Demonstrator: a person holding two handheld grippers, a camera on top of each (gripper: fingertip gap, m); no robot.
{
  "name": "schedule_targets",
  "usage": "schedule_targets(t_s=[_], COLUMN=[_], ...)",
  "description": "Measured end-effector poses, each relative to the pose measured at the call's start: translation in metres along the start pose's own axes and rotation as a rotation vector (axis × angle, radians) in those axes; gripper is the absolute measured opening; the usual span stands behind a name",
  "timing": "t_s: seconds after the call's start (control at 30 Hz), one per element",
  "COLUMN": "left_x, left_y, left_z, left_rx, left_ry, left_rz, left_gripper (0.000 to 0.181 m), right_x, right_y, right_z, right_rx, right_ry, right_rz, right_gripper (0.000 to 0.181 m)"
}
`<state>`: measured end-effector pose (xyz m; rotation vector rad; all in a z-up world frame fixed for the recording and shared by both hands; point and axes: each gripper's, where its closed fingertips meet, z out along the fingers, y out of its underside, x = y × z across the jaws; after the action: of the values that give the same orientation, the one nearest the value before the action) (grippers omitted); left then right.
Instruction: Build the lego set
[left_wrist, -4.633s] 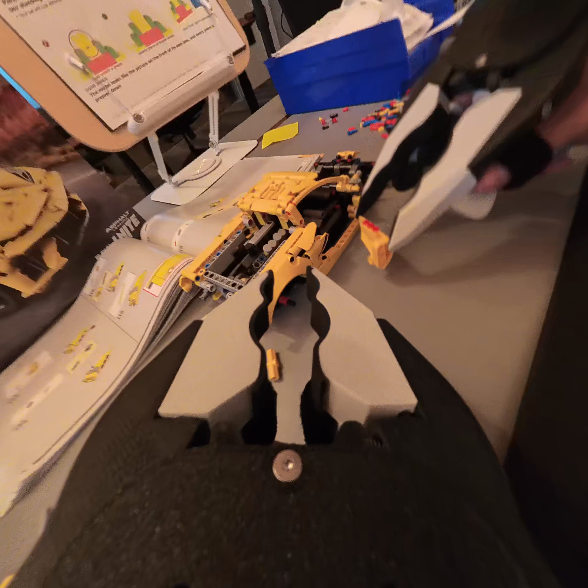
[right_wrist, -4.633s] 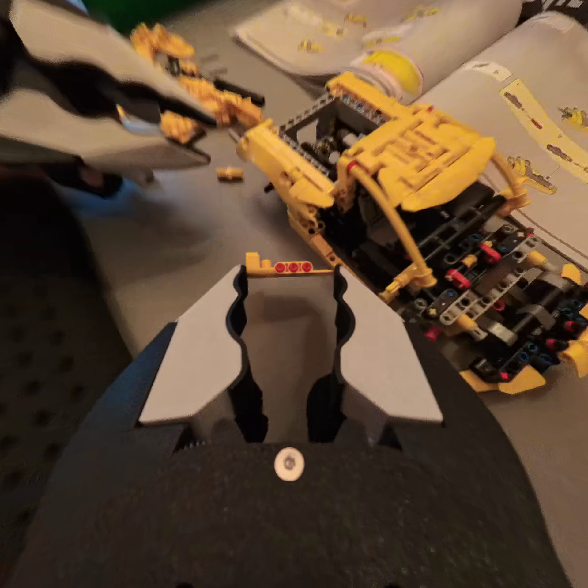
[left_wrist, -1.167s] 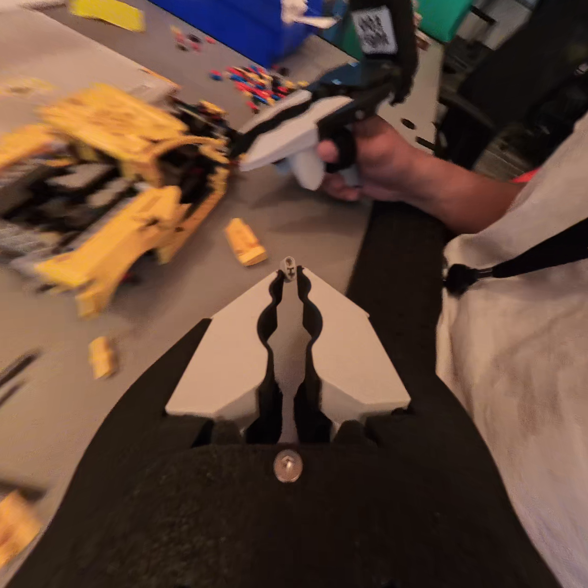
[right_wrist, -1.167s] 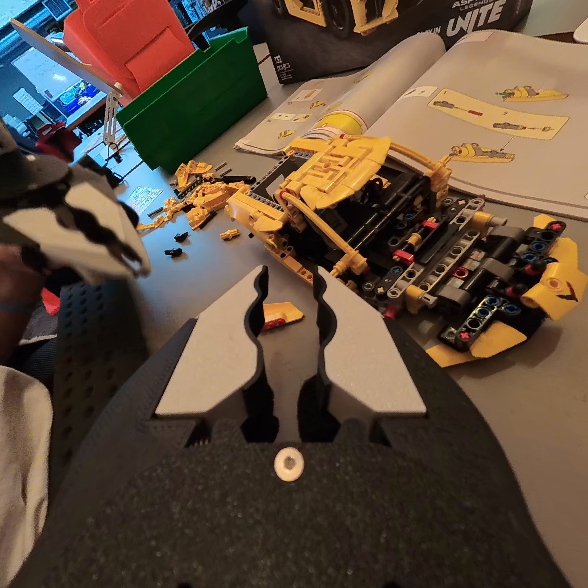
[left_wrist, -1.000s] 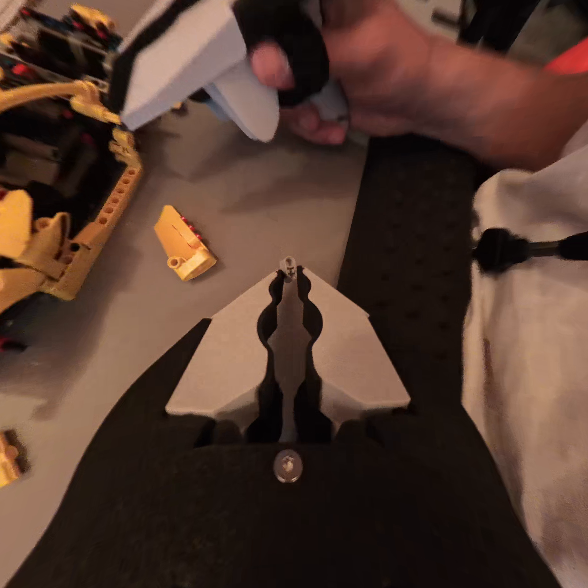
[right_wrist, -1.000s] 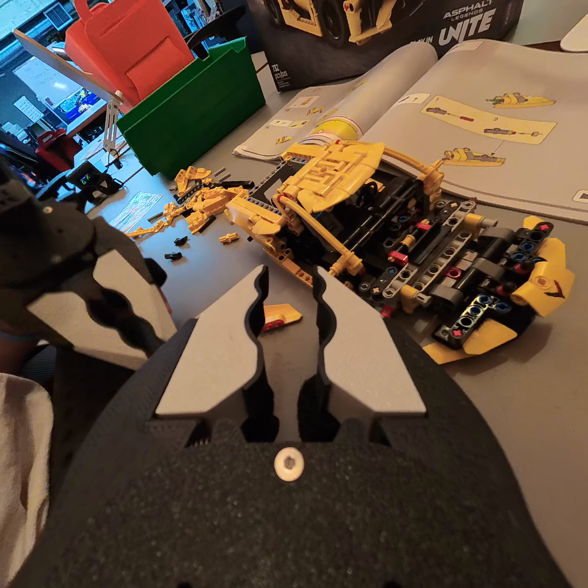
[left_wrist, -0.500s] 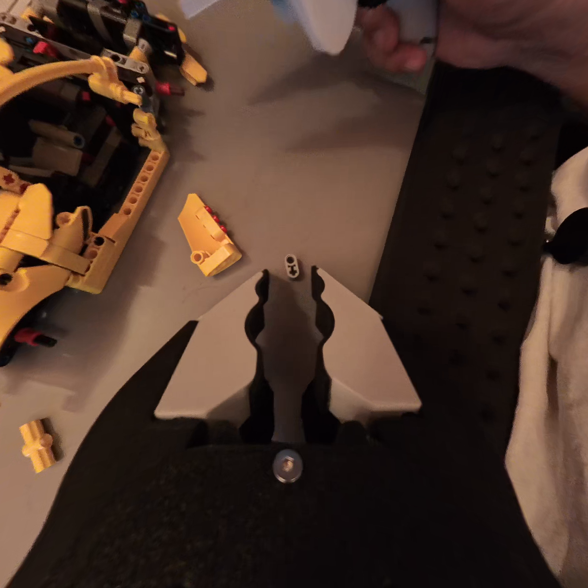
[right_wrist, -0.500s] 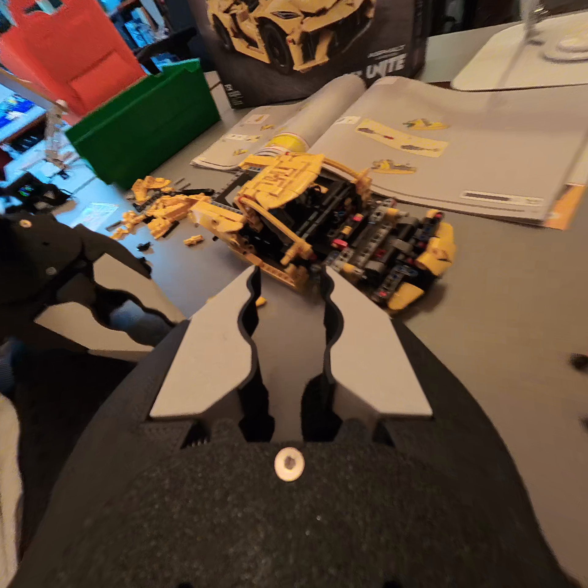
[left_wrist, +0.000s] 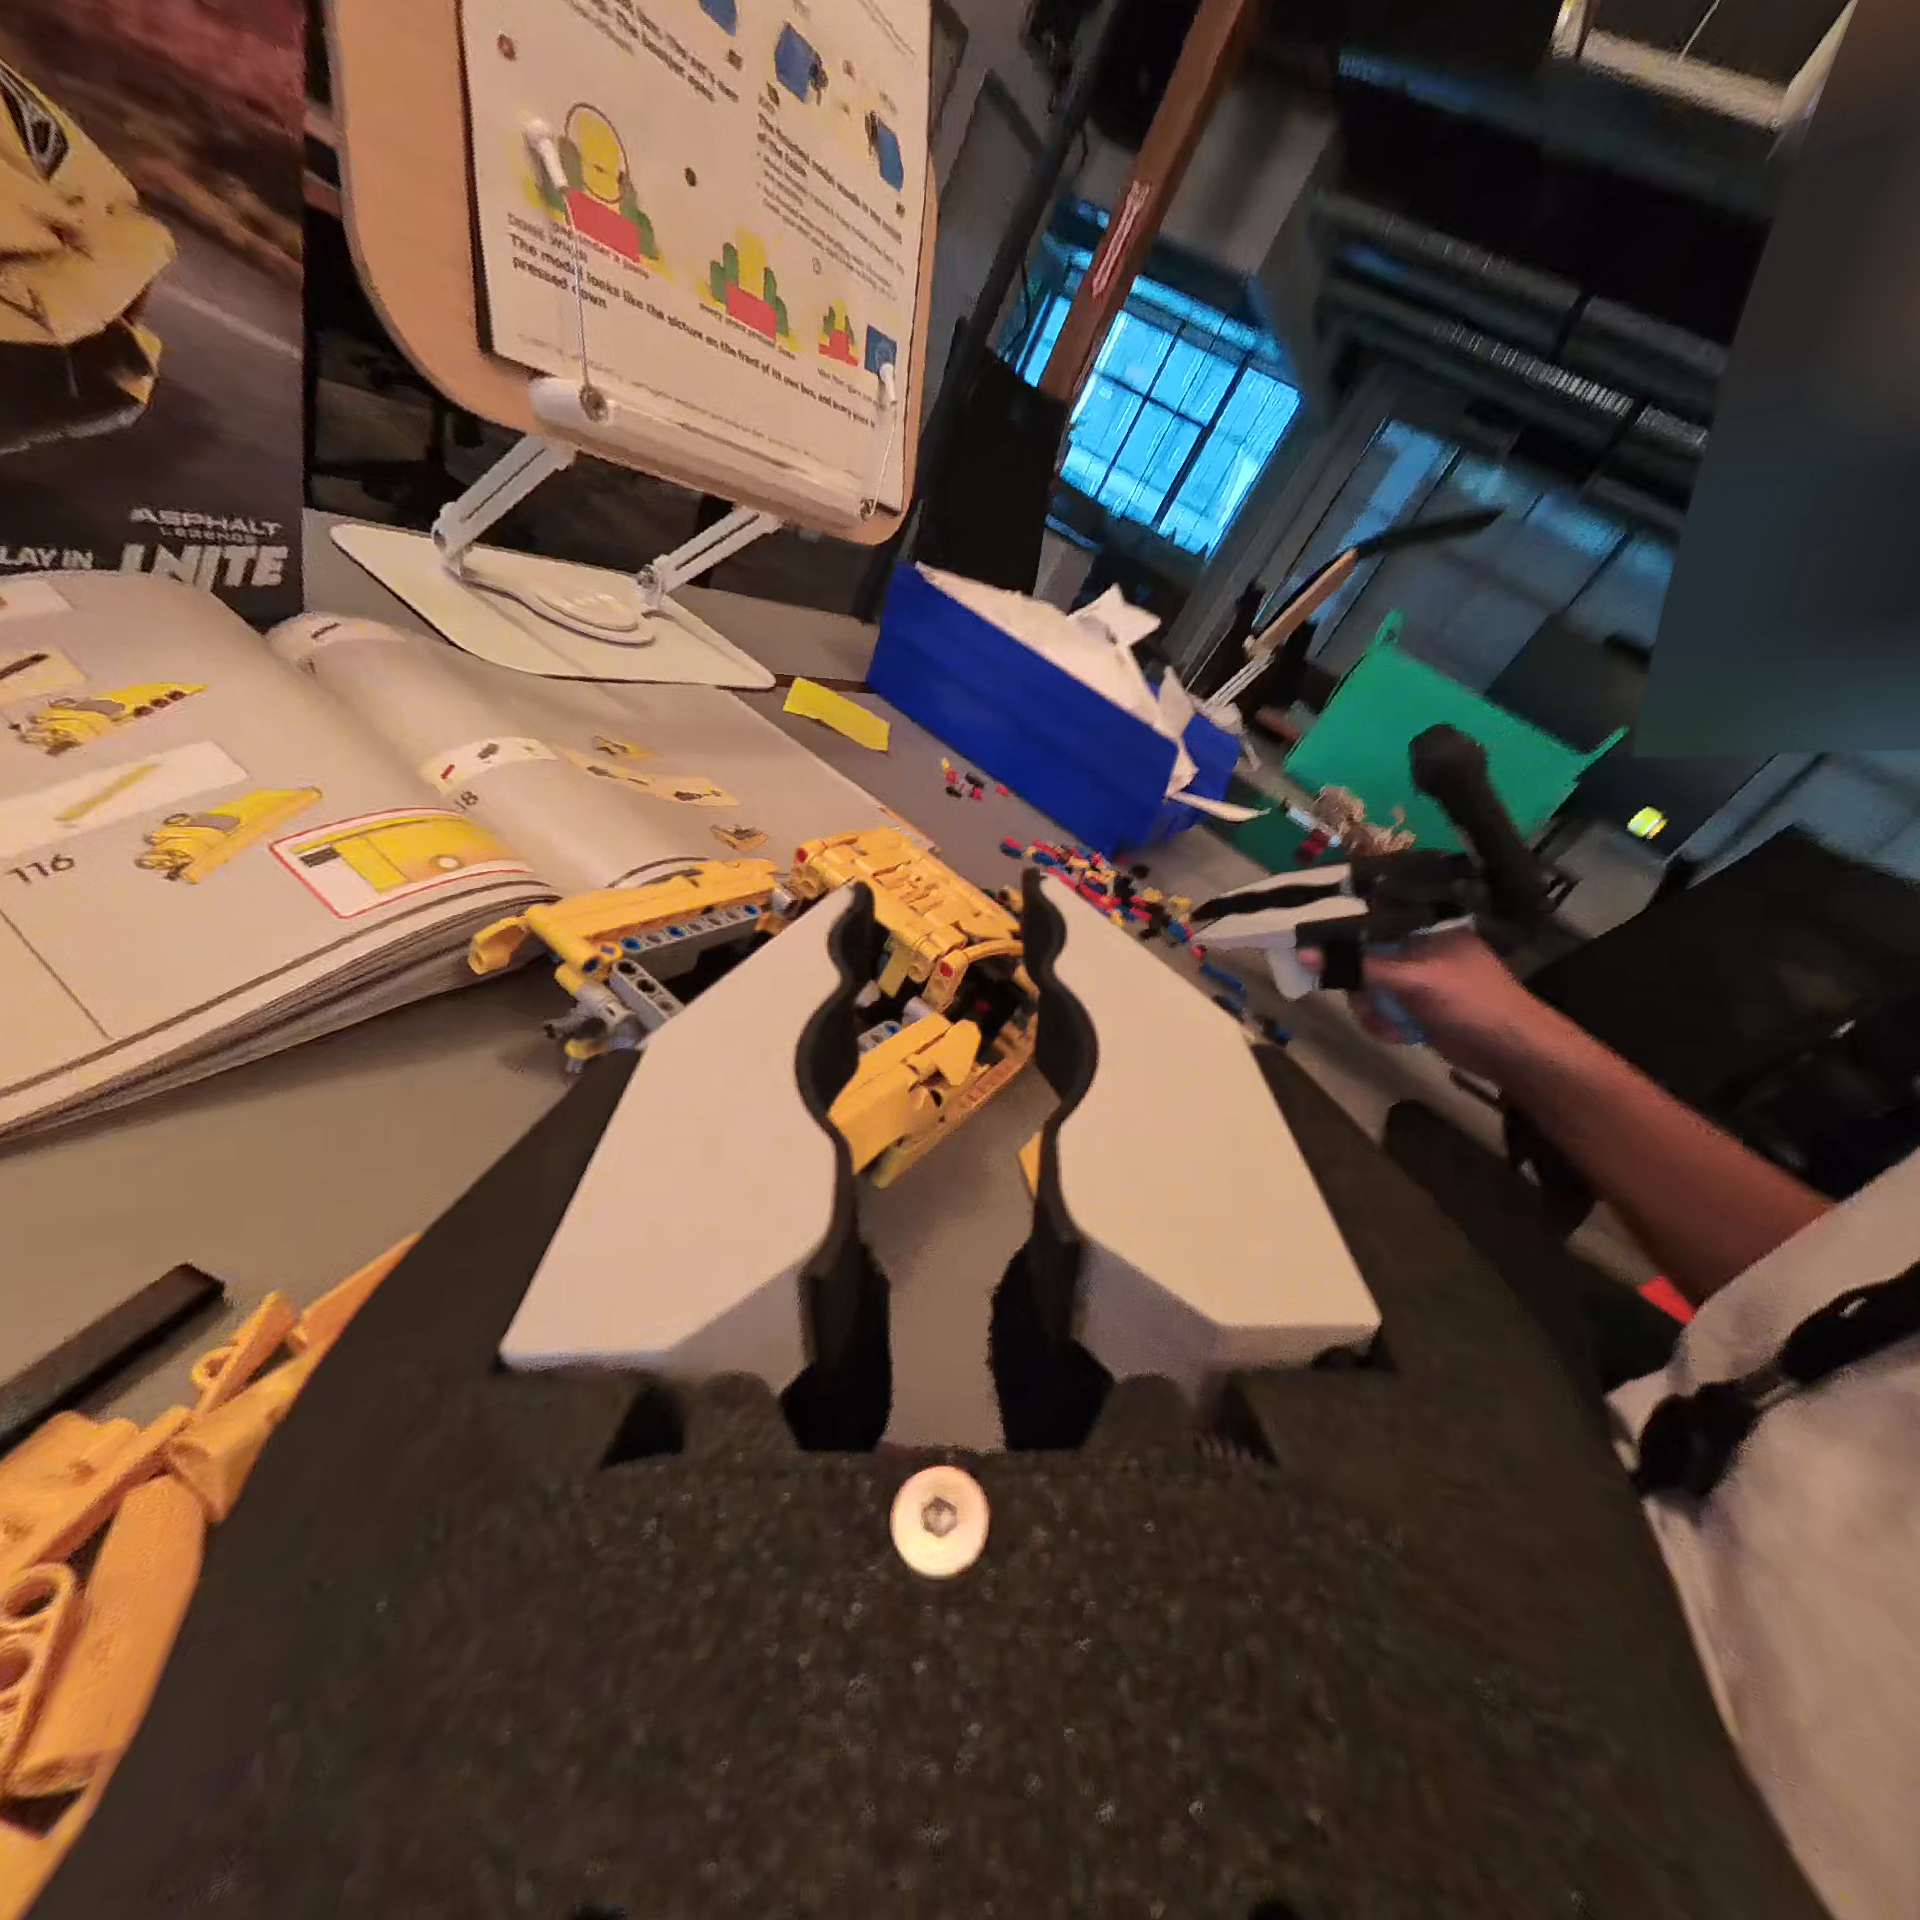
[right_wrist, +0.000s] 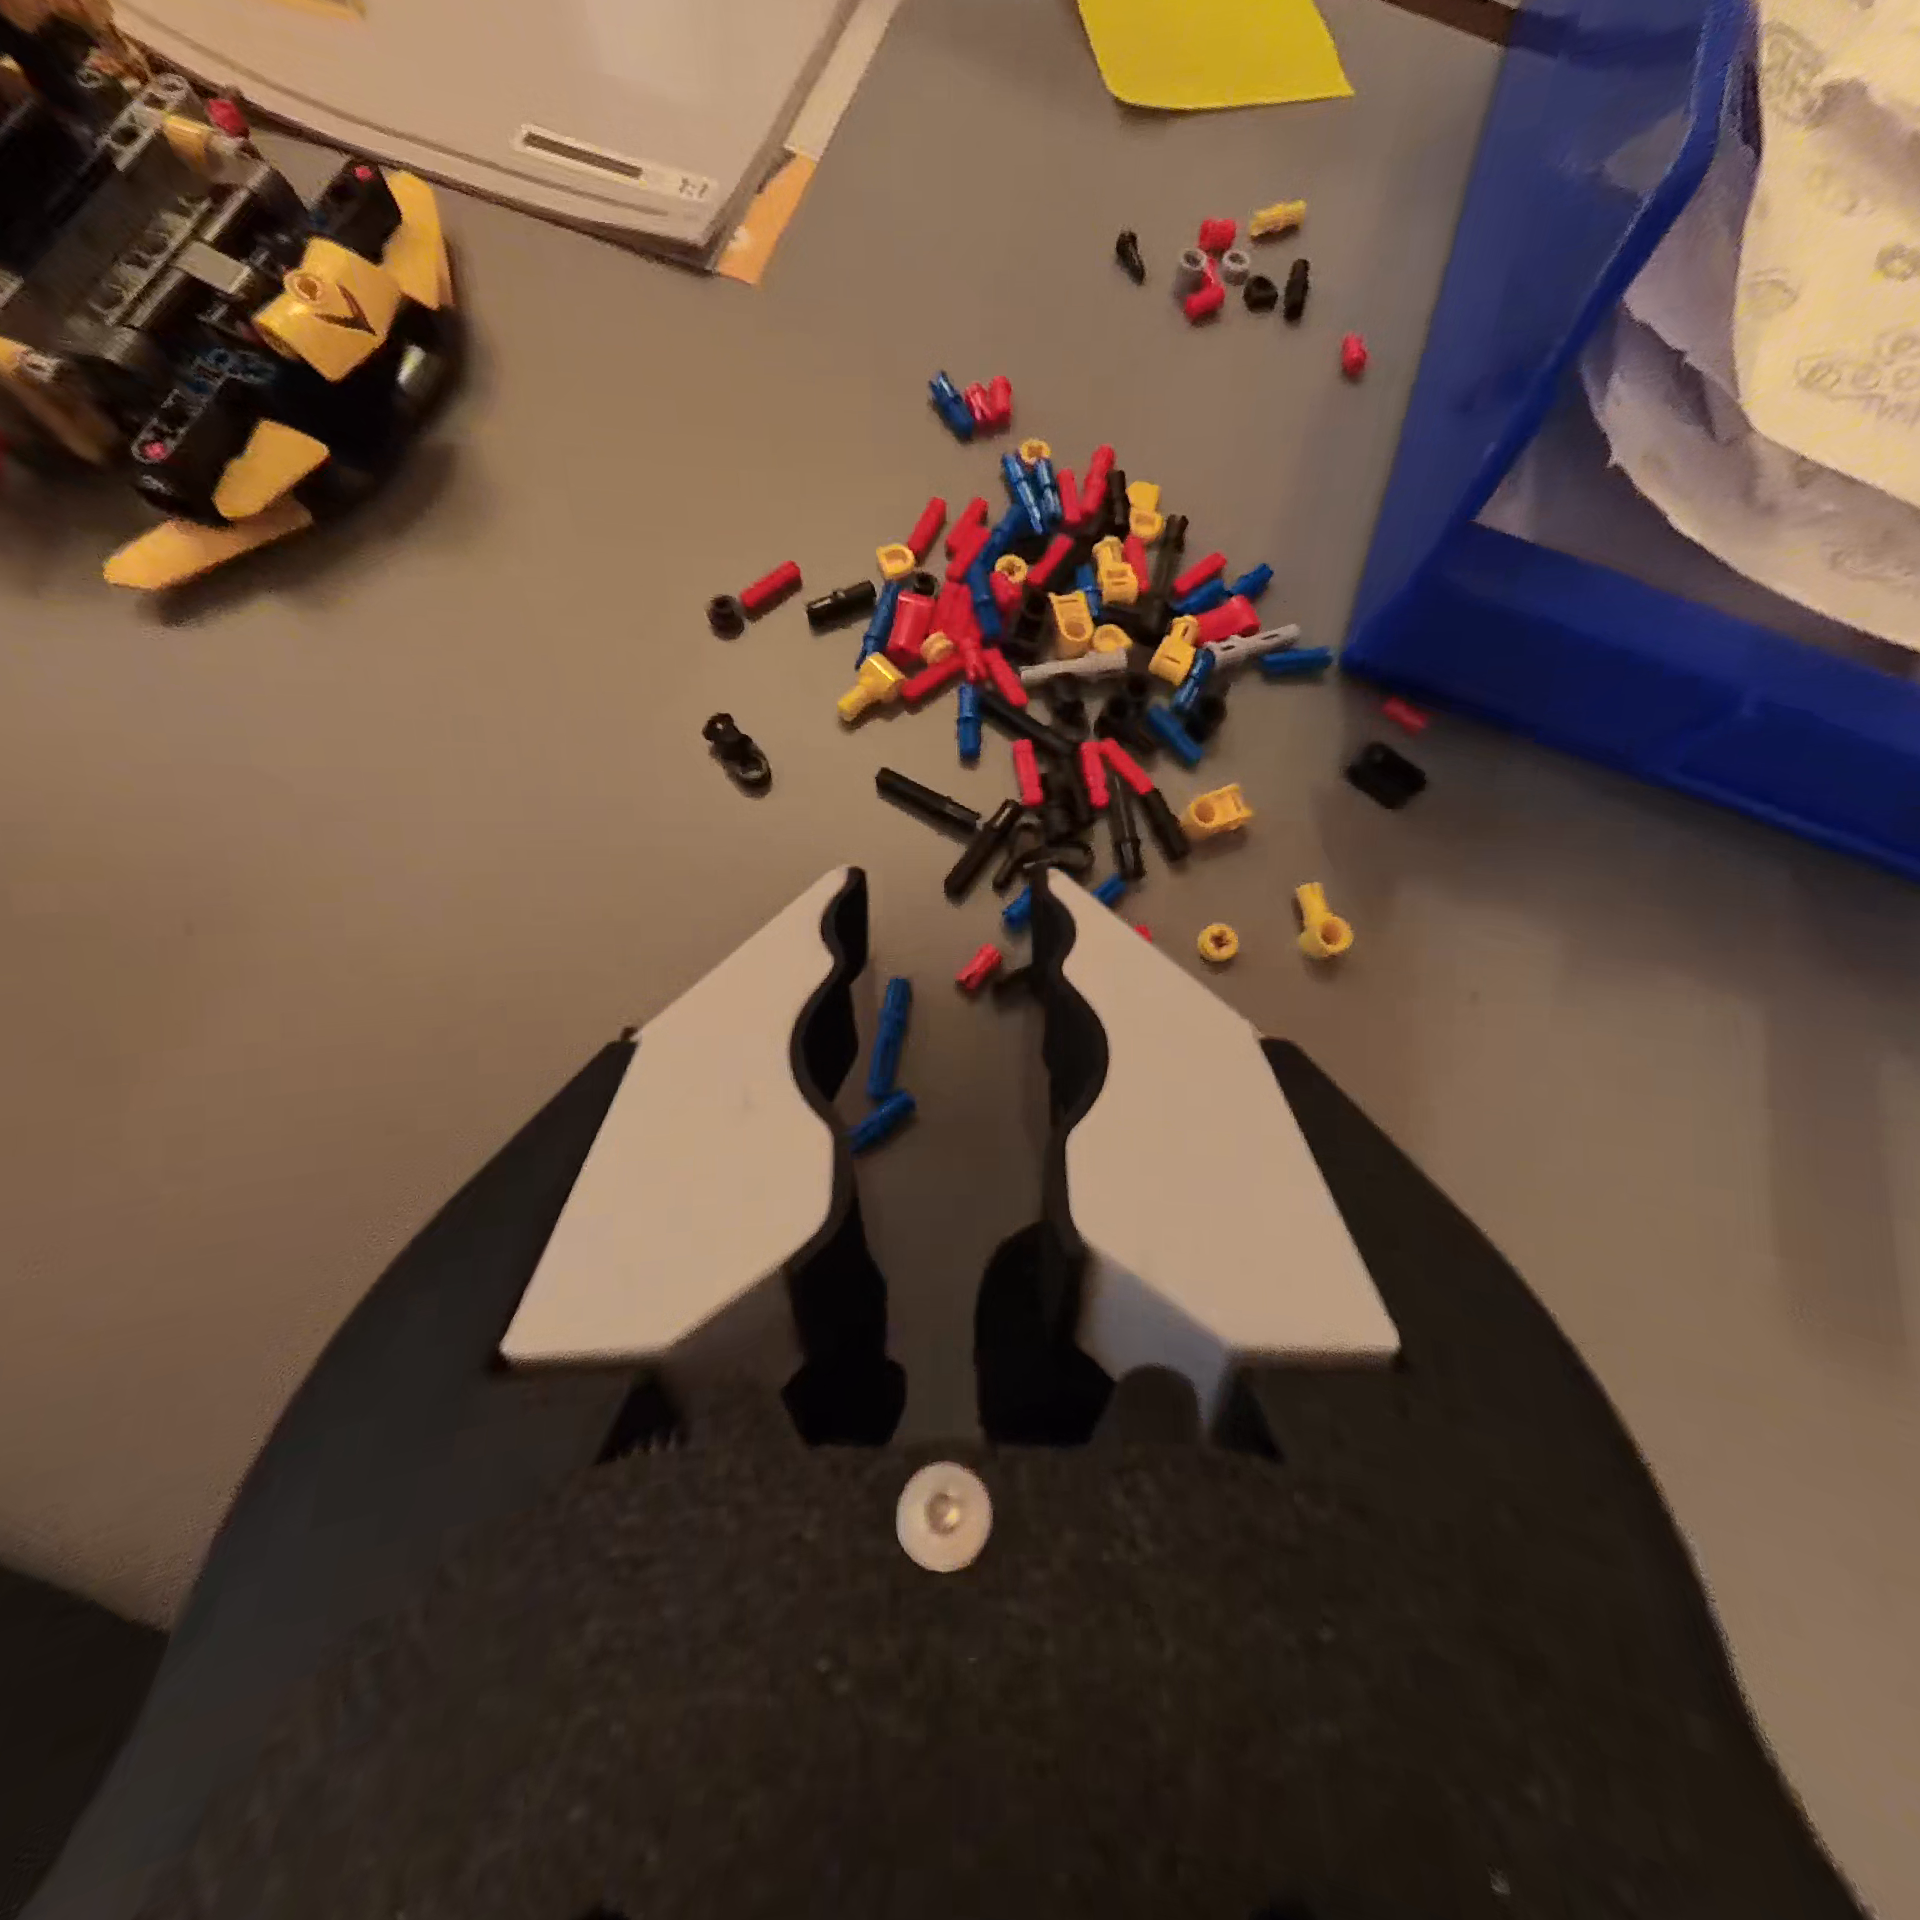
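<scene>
Now lifted well off the bench (left_wrist: 260, 1174) with the left claw (left_wrist: 940, 894), fingers spread wide and holding nothing. Had pinched a small grey connector 1 second back, then released it onto the bench half a second ago; out of view at present, presumably somewhere below the claw. Looking forward at 12 o'clock onto the half-built yellow Lego car (left_wrist: 665, 920), lying just in front of the open instruction booklet (left_wrist: 312, 831) at 10 o'clock. Loose yellow parts (left_wrist: 114, 1455) down at 8 o'clock.

Meanwhile swung the right claw (right_wrist: 948, 883) away from the car and over to the heap of small pins and connectors (right_wrist: 1081, 623), red, blue, black and yellow, next to the blue bin (right_wrist: 1538, 582) at 2 o'clock. Also apart, also empty; hovering with the tips at the near edge of the heap, 2 blue pins (right_wrist: 888, 1039) on the bench showing between the fingers. Car's end off at 10 o'clock in that view, well apart from the tips.

Reads as a switch from placing to fetching: probably after the next pin for the step in the booklet. Calls for lowering onto 1 pin lying clear of its neighbours and closing gently. Risk of nipping 2 at once or scattering the heap. Plenty of the build left, judging by the exposed frame.
</scene>
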<state>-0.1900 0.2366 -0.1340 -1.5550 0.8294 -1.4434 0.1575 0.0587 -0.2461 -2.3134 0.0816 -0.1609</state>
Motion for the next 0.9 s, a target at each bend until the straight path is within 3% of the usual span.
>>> schedule_targets(t_s=[0.13, 0.3, 0.7, 0.9], left_x=[-0.001, -0.005, -0.005, -0.006], left_y=[-0.004, -0.001, 0.011, 0.013], left_z=[-0.007, -0.006, -0.003, -0.002], left_rx=[0.058, 0.046, -0.02, -0.03], left_ry=[-0.01, -0.029, -0.062, -0.066], left_rz=[-0.001, 0.01, 0.098, 0.108], left_gripper=[0.028, 0.028, 0.028, 0.028], right_x=[-0.01, -0.028, -0.032, -0.028], right_y=[-0.02, -0.042, -0.04, -0.036], right_z=[0.012, 0.039, 0.062, 0.06], right_rx=[0.024, 0.006, -0.144, -0.169], right_ry=[-0.096, -0.127, -0.246, -0.286], right_rz=[0.028, -0.122, -0.344, -0.311], right_gripper=[0.029, 0.024, 0.025, 0.024])
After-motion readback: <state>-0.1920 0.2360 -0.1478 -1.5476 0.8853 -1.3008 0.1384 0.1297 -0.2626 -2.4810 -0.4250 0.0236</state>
